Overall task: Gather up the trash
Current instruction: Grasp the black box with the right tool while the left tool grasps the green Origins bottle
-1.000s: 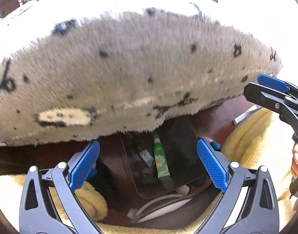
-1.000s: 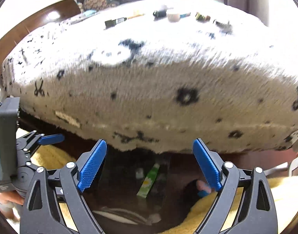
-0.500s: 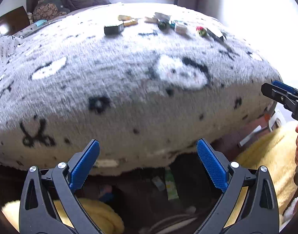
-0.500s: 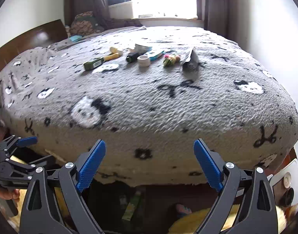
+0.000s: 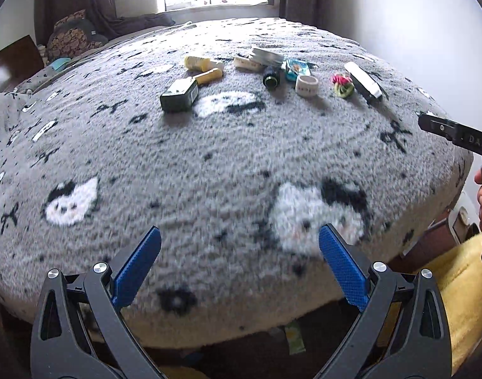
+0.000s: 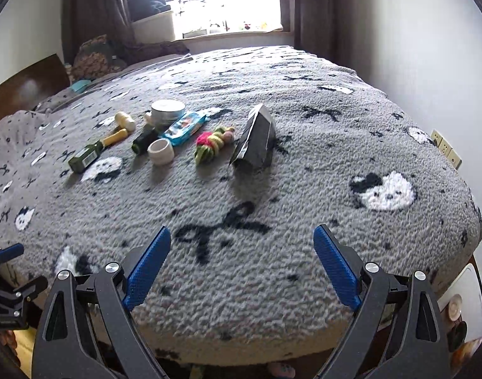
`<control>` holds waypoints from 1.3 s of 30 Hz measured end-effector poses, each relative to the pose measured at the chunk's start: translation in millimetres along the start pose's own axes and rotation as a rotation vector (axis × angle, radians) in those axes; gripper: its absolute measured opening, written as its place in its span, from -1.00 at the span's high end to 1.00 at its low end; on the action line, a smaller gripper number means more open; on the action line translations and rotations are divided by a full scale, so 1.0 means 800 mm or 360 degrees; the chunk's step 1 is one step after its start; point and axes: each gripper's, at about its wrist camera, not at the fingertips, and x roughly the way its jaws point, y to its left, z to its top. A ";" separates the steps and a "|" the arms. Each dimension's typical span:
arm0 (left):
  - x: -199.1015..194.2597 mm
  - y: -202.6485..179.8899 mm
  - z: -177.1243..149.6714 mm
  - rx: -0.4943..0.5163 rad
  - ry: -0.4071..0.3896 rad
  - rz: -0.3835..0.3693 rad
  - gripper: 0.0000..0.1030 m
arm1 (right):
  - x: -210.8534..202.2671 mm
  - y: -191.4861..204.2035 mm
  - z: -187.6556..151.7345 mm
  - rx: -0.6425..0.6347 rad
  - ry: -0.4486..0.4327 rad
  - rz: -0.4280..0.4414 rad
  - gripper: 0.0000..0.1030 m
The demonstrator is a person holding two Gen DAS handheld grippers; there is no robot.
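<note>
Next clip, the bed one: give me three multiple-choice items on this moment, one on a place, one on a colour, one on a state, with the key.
1. Where does the white ring lie?
A. on the floor
B. on the blanket, beside the dark green bottle
C. on the windowsill

2. What colour are the left gripper's pads?
A. red
B. yellow
C. blue

3. How do the right gripper's jaws stand?
A. open and empty
B. shut on the knitted toy
C. shut on the ring

Key: 1 B, the ring rests on the blanket right next to the bottle. 2 C, both ribbed pads are blue. 3 A, the jaws are wide apart with only blanket between them.
</note>
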 end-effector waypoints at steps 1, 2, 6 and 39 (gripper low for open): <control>0.004 0.002 0.008 -0.0011 -0.0003 -0.0007 -0.84 | 0.007 0.000 0.008 0.0005 -0.0003 -0.0005 -0.79; 0.009 0.003 0.017 -0.0017 -0.0003 -0.0009 -0.84 | 0.014 -0.001 0.016 0.0010 -0.0006 -0.0012 -0.79; 0.030 0.012 0.048 -0.0017 -0.0013 0.0053 -0.84 | 0.043 0.000 0.048 0.0004 -0.0004 -0.0050 -0.79; 0.172 0.093 0.164 -0.0103 -0.0009 0.0147 0.22 | 0.165 -0.019 0.125 0.0068 0.0116 -0.0145 0.56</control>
